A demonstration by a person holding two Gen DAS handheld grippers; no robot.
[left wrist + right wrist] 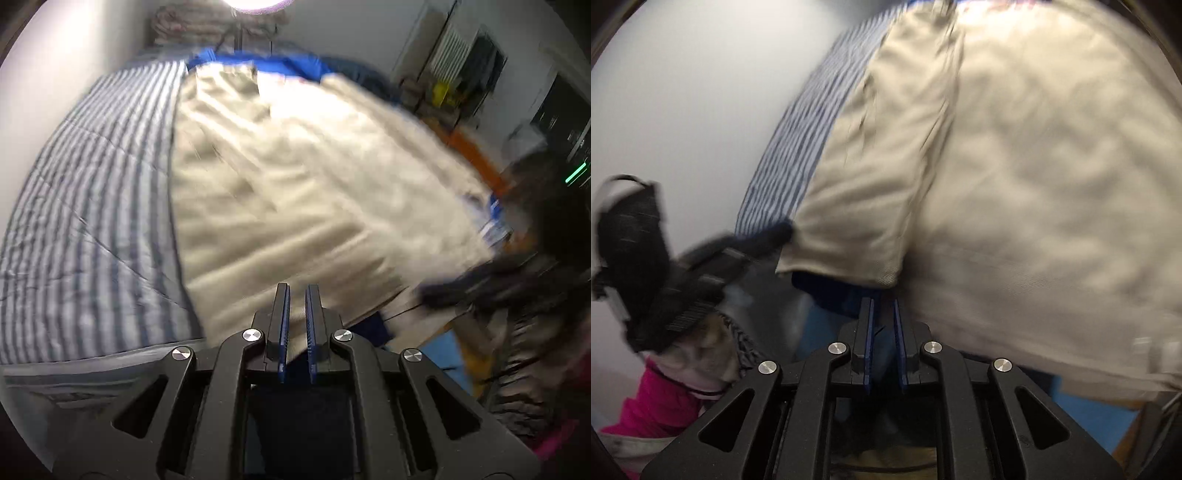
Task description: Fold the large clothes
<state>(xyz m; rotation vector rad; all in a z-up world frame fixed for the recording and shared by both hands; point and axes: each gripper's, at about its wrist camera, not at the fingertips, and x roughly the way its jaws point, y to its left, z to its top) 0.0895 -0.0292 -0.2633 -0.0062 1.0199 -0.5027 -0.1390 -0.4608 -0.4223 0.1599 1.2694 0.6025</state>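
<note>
Left wrist view shows the large beige cotton garment [295, 177] spread on the striped bed's [92, 192] near edge, soft, light, best taken at its hem corners; the left gripper [297, 295] pinches this hem, while the right gripper [882, 306] is nearly pressed together at the hem, grip unclear.

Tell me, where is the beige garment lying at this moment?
In the left wrist view the beige garment lies spread on the bed, right of the striped blanket, over something blue at its far end.
</note>
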